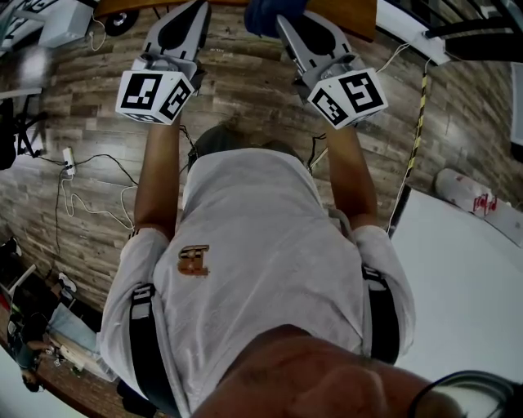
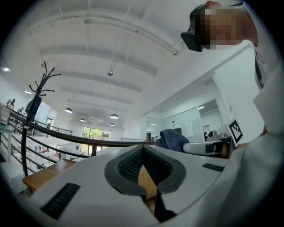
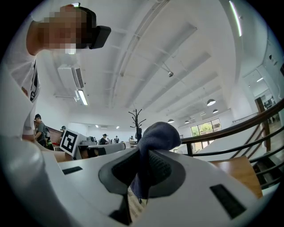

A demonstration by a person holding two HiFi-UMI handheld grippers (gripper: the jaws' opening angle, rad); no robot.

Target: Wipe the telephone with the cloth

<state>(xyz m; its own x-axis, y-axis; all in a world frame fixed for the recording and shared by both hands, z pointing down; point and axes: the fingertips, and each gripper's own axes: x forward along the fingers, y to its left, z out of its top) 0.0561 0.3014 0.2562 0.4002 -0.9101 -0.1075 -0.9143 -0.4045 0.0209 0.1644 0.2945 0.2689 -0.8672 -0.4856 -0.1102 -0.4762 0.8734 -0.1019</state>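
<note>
My right gripper [image 1: 282,18] [image 3: 143,155] is shut on a dark blue cloth [image 1: 263,13] [image 3: 158,132], which bunches up above the jaws and hangs down between them. My left gripper [image 1: 198,6] [image 2: 143,150] is shut with nothing between its pads. Both point away from my body, side by side, towards the wooden table [image 1: 353,16] at the top of the head view. The left gripper view also catches the cloth [image 2: 171,138] and the right gripper [image 2: 207,147] off to its right. No telephone shows in any view.
Below me is a wood-plank floor with cables and a power strip [image 1: 68,161]. A white table [image 1: 466,286] stands at the right. A coat stand [image 3: 136,119], a dark railing [image 2: 53,131] and distant people [image 3: 39,128] lie beyond the wooden table [image 3: 237,168].
</note>
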